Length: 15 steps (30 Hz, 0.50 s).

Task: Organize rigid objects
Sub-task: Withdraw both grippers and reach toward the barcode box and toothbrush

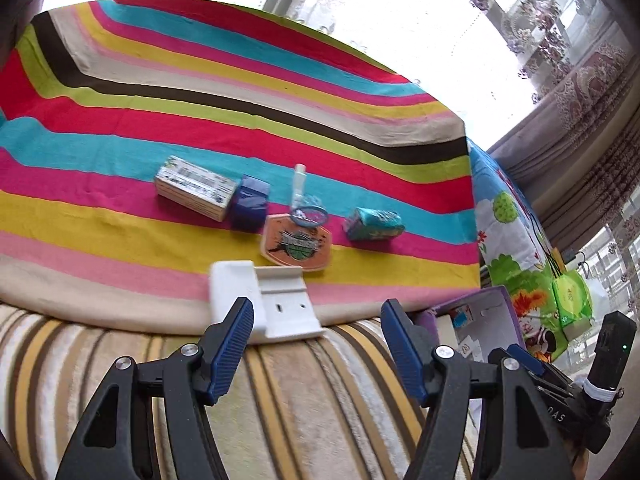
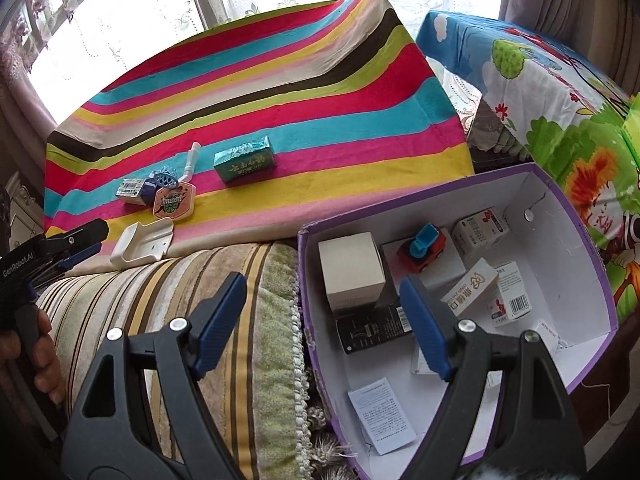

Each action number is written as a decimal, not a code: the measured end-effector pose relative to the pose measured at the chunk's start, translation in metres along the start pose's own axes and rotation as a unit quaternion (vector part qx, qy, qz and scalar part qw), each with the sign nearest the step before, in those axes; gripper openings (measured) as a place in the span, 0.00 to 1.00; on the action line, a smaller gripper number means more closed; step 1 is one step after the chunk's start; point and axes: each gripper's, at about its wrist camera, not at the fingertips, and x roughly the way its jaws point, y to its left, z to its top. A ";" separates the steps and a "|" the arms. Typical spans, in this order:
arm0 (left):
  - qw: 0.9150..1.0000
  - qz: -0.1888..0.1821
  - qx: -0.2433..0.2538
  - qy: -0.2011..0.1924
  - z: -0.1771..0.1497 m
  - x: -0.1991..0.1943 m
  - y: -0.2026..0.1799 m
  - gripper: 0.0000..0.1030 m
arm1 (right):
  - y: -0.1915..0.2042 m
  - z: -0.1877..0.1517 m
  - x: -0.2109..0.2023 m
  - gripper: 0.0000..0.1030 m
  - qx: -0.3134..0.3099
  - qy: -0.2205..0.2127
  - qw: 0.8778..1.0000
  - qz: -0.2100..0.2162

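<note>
On the striped cloth lie a white plastic holder (image 1: 264, 304) (image 2: 142, 242), an orange basketball backboard toy (image 1: 298, 246) (image 2: 172, 202), a teal packet (image 1: 374, 224) (image 2: 244, 159), a dark blue box (image 1: 250, 202), a striped carton (image 1: 194, 186) (image 2: 131, 191) and a white tube (image 1: 299, 184) (image 2: 191, 162). My left gripper (image 1: 316, 320) is open and empty, just short of the white holder. My right gripper (image 2: 320, 300) is open and empty over the left wall of the purple box (image 2: 572, 216), which holds a red and blue toy car (image 2: 422, 246), cartons and leaflets.
A striped sofa cushion (image 2: 180, 300) runs under both grippers. A cartoon-print cloth (image 2: 560, 92) covers a surface to the right. A window with lace curtains stands behind. The left gripper shows at the left edge of the right wrist view (image 2: 80, 240).
</note>
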 end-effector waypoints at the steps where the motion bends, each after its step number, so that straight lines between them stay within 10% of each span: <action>1: 1.000 0.009 -0.003 -0.001 0.006 0.001 0.008 0.65 | 0.004 0.004 0.003 0.79 -0.004 0.001 1.000 0.003; 15: 0.990 0.099 0.084 0.054 0.071 0.055 0.053 0.81 | 0.060 0.055 0.067 0.79 -0.065 0.039 0.997 0.033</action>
